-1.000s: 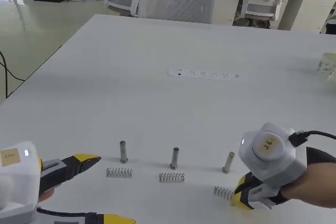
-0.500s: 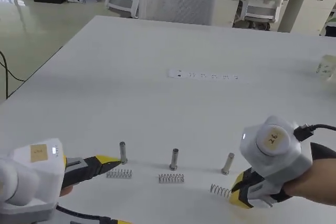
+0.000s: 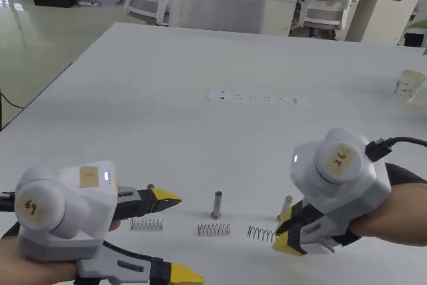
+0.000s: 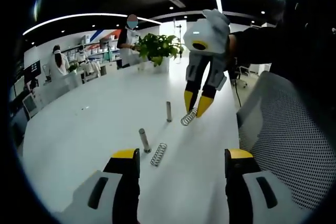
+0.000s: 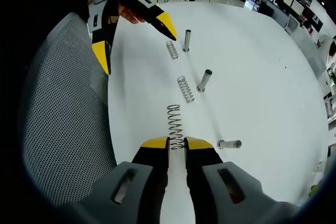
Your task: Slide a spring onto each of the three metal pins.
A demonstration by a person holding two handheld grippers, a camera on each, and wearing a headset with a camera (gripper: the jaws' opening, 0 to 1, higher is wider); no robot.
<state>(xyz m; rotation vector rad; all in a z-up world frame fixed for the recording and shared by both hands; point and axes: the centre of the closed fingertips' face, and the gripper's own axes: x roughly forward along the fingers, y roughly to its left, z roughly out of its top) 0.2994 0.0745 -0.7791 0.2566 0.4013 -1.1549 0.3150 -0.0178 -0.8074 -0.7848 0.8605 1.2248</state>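
The right gripper (image 3: 283, 235) is clenched on one end of a spring (image 3: 261, 233). The spring lies left to right, perhaps just off the table (image 3: 200, 131), with its free end pointing left. It now sits further left of the half-hidden right pin (image 3: 287, 206). The left gripper (image 3: 180, 236), jaws spread, has come forward and mostly hides the left pin (image 3: 151, 187).

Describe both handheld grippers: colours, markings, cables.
Left gripper: white housing, round cap marked 69, yellow sticker on top, black jaws with yellow tips. Right gripper: same white body and yellow-tipped black jaws, round sticker marked 26, black cable at the rear, dark sleeve or strap at the wrist.
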